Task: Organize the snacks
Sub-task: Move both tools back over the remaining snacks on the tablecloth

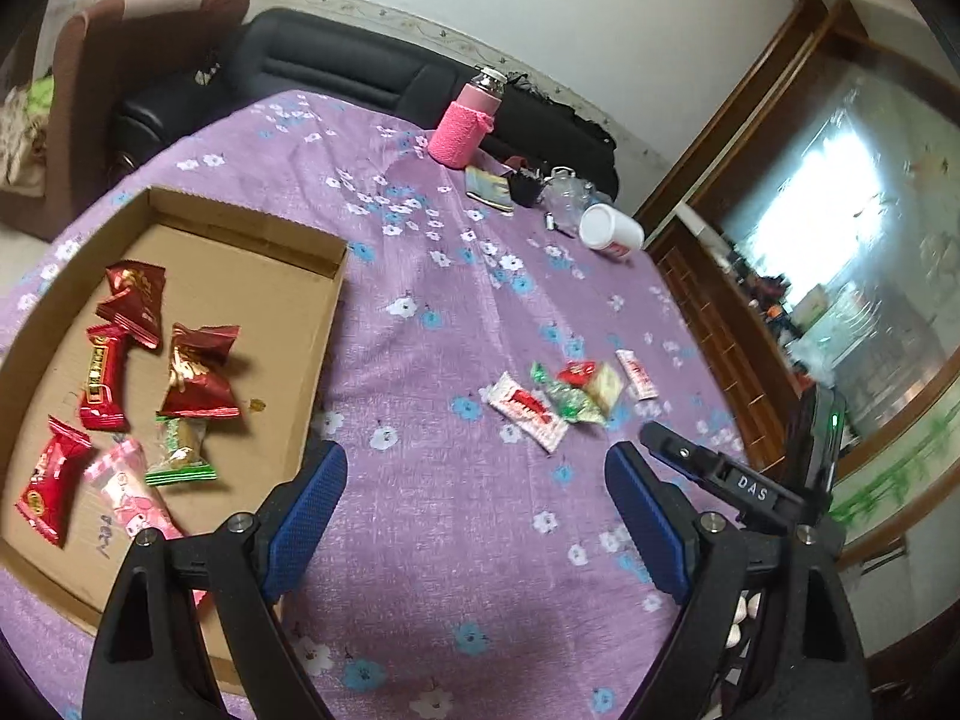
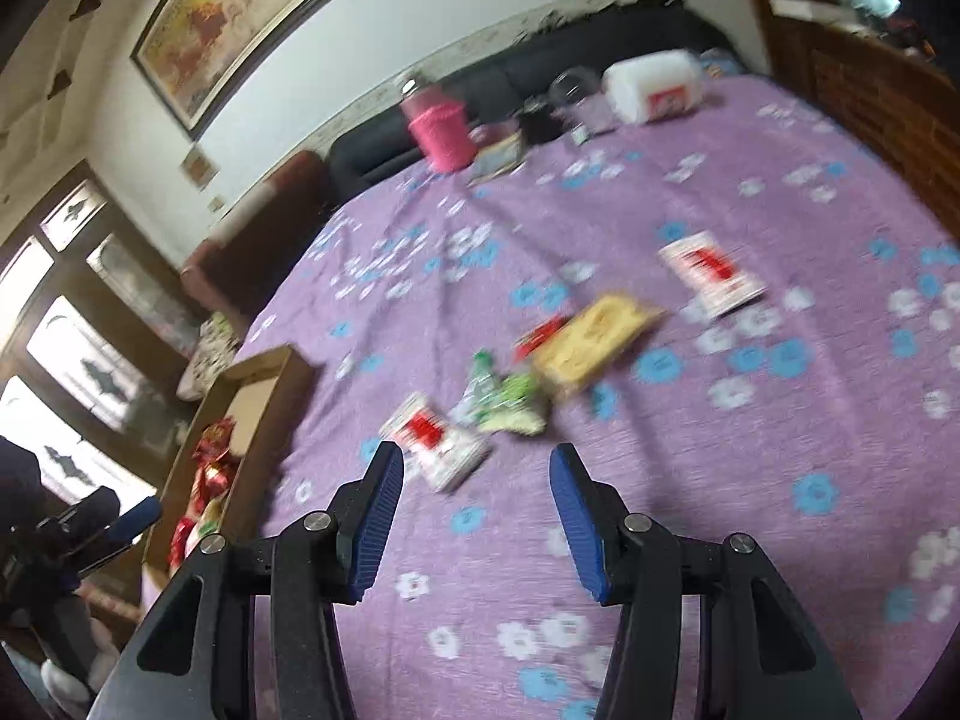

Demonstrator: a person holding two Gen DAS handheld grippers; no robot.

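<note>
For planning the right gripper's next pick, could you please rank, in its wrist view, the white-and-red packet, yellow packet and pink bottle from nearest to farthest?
1. white-and-red packet, just beyond the left jaw.
2. yellow packet, mid-table.
3. pink bottle, far edge.

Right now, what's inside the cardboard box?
The box holds seven snack packs: five red ones, a green one and a pink one. The left gripper covers its near corner, so anything there is hidden.
</note>
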